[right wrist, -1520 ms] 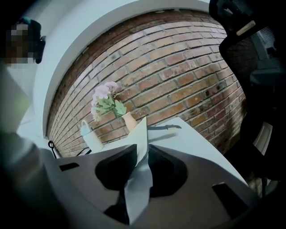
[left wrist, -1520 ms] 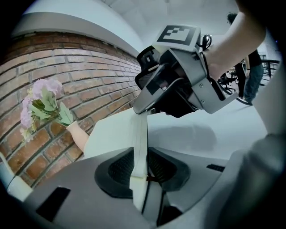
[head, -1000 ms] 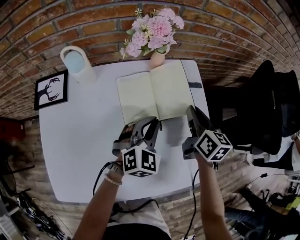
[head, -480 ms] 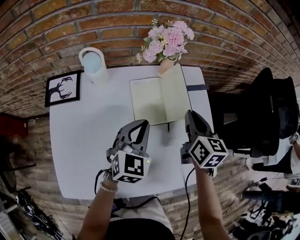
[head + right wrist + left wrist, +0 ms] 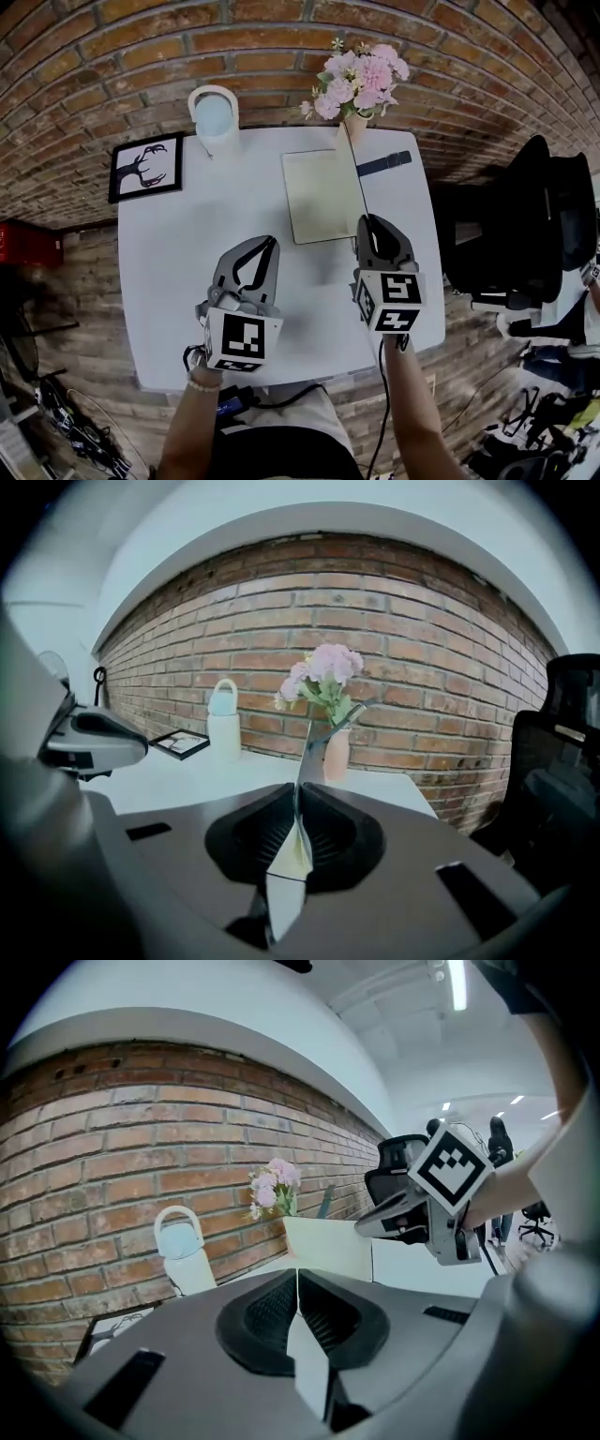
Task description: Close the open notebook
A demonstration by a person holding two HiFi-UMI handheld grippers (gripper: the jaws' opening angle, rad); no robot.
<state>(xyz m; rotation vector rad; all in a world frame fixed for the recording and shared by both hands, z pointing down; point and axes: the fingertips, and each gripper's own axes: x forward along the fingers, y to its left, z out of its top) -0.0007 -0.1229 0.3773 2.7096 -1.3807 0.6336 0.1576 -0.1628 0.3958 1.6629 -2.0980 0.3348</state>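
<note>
The notebook [image 5: 323, 197] lies on the white table [image 5: 178, 281], its cream left page flat. Its right half stands upright, edge-on in the right gripper view [image 5: 306, 757], with the dark elastic strap [image 5: 384, 162] beside it. My right gripper [image 5: 372, 221] [image 5: 297, 794] is shut on the near corner of that raised half; its jaws have just been closing on it. My left gripper [image 5: 267, 242] [image 5: 297, 1274] is shut with nothing in it, hovering left of the notebook's near edge. The cream page [image 5: 328, 1244] shows ahead in the left gripper view.
A vase of pink flowers [image 5: 361, 80] stands just behind the notebook. A white jug with a handle [image 5: 214, 117] and a framed antler picture [image 5: 145, 169] sit at the back left, against the brick wall. A black office chair [image 5: 525, 216] stands right of the table.
The notebook's right half rose from flat to upright, and the right gripper stayed at its corner and moved left. The left gripper drew back from the near edge, toward the left.
</note>
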